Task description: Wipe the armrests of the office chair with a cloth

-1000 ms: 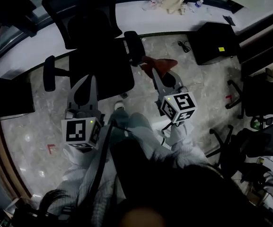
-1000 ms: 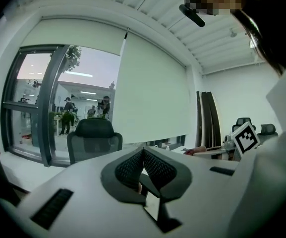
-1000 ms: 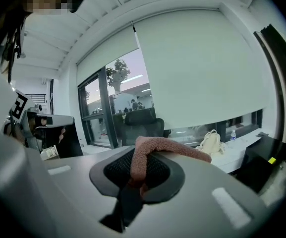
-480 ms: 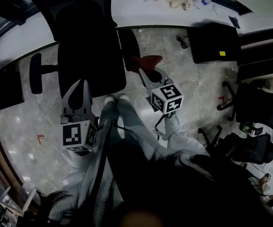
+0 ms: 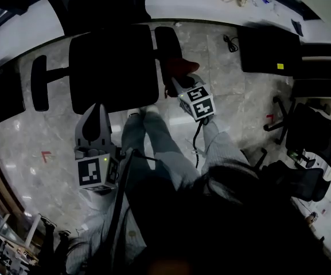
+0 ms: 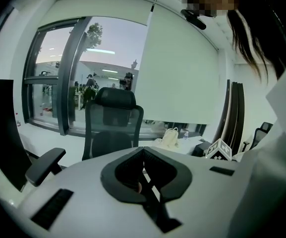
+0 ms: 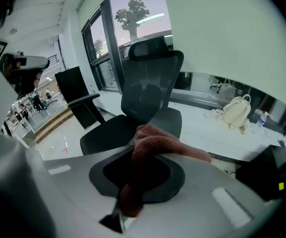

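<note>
Cloth (image 5: 180, 67) and right claw (image 5: 174, 80) hide the lower end of the chair's armrest (image 5: 166, 43).

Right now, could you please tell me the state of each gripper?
Left gripper: shut, nothing between its fingers.
Right gripper: shut on the cloth.

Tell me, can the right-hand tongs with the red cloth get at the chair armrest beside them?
Probably yes. The right tongs, shut on the cloth, sit right next to the near armrest of the office chair, with nothing between them. Whether the cloth touches it is unclear.
</note>
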{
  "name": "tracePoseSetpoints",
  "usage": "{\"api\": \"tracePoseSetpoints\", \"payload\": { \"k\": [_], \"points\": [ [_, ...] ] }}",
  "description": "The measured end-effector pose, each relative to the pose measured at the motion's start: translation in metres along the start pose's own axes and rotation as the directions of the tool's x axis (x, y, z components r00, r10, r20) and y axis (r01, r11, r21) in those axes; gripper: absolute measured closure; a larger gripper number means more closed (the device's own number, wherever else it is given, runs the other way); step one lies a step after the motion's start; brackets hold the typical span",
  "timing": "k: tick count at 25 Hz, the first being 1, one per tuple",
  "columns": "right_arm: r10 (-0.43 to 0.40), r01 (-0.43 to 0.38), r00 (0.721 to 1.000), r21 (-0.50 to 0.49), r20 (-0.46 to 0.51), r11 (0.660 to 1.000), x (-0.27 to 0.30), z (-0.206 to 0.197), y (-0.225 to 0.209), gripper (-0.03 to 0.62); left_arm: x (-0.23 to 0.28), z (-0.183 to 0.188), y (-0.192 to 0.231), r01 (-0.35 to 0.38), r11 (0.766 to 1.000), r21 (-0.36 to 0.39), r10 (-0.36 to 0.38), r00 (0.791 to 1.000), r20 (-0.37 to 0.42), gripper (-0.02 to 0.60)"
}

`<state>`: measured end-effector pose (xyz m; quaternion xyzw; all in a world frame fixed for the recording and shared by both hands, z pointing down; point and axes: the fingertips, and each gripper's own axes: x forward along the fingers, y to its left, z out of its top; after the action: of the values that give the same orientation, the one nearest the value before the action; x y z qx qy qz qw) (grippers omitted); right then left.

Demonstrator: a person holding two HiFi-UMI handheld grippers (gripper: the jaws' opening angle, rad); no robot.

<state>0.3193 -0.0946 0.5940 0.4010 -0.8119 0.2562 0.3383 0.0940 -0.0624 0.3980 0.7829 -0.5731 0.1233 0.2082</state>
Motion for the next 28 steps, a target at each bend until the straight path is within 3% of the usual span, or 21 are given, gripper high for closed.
{"api": "tracePoseSetpoints", "payload": {
  "k": [11, 16, 21, 28],
  "points": [
    [-0.038, 0.027, 0.993, -0.107, -0.107, 0.994, 0.106, 0.088, -0.090, 0.559, 0.018, -0.020, 0.013, 0.003, 1.000, 0.010, -0.002, 0.998, -0.067, 0.577],
    [-0.066, 0.048, 0.987, -0.115, -0.150, 0.992, 0.132, 0.116, -0.107, 0.559, 0.019, -0.026, 0.023, -0.020, 1.000, 0.002, 0.020, 0.996, -0.084, 0.577],
    [0.015, -0.023, 0.986, -0.049, -0.166, 0.999, 0.116, 0.102, -0.081, 0.562, 0.022, -0.023, 0.022, -0.008, 1.000, 0.003, 0.008, 0.997, -0.072, 0.577],
    [0.190, -0.191, 0.964, 0.015, -0.188, 0.981, 0.046, 0.036, -0.002, 0.562, 0.033, -0.005, 0.016, 0.013, 1.000, 0.007, -0.013, 1.000, -0.027, 0.577]
  ]
}}
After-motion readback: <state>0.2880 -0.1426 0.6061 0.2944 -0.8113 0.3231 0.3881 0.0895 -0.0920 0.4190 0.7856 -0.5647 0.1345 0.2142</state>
